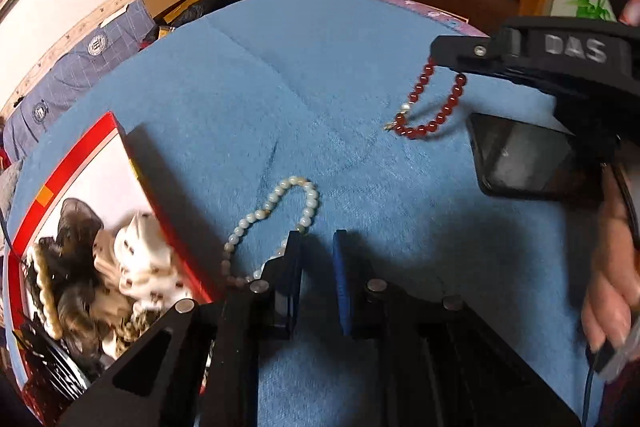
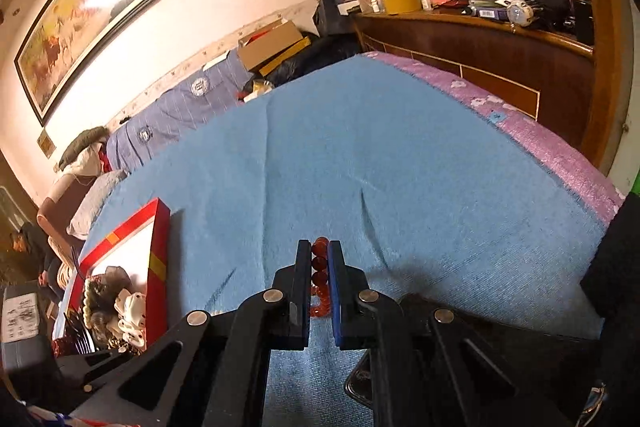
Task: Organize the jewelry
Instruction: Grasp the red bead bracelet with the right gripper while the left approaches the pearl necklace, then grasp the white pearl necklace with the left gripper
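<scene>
Two bead strings in view. Right gripper [image 2: 319,261] clamped on red beads [image 1: 434,111], loop hanging just above blue blanket [image 1: 320,87] on bed. Left gripper [image 1: 316,247] fingers apart, holding nothing; white beads [image 1: 276,203] lie on blanket, touching its left finger. Red box [image 1: 96,195] at left holds hair accessories.

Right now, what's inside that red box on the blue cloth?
The red box holds a heap of hair accessories: a white spotted fabric piece, a dark gauzy piece and a pearl-edged clip. Whatever lies beneath that heap is covered.
</scene>
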`<state>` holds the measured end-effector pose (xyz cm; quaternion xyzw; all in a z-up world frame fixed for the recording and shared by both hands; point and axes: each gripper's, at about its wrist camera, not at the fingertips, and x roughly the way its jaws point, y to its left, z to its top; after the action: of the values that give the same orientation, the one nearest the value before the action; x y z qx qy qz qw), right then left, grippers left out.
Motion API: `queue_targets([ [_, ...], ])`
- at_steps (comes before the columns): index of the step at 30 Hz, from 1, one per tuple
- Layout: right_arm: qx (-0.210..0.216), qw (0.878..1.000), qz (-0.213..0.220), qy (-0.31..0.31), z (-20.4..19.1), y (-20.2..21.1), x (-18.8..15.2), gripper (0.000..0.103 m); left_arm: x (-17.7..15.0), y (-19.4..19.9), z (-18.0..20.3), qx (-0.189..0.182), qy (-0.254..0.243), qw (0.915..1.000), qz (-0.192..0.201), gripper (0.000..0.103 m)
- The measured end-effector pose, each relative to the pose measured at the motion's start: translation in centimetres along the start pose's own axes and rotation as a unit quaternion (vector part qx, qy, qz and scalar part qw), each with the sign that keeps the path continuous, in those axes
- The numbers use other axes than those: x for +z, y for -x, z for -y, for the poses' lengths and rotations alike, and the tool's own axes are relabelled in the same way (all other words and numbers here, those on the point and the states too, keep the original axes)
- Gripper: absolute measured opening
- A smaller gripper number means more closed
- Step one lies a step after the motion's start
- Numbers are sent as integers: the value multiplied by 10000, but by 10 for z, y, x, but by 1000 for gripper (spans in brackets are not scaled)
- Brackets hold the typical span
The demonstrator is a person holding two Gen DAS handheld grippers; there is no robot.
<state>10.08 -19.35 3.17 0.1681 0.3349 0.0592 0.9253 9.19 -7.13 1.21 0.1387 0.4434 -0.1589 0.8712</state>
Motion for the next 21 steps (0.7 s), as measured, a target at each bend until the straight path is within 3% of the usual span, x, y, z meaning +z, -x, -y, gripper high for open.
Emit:
queue_targets([
  [3, 81, 10000, 7, -30, -2, 1, 0, 7, 4, -6, 4, 17, -83, 9999, 66, 0],
  [8, 200, 9997, 143, -97, -1, 8, 1, 7, 1, 0, -4, -455, 274, 9980, 344, 0],
  [10, 229, 9995, 163, -112, 1, 9, 2, 7, 2, 11, -10, -782, 447, 9945, 531, 0],
  [14, 300, 9992, 245, -116, -1, 12, 3, 7, 6, 38, -22, -1093, 642, 9880, 885, 0],
  [17, 322, 9991, 248, -107, -2, 12, 3, 7, 6, 42, -25, -819, 595, 9904, 937, 0],
  [21, 323, 9992, 196, -91, -3, 9, 2, 7, 5, 22, -22, -386, 478, 9963, 594, 1],
])
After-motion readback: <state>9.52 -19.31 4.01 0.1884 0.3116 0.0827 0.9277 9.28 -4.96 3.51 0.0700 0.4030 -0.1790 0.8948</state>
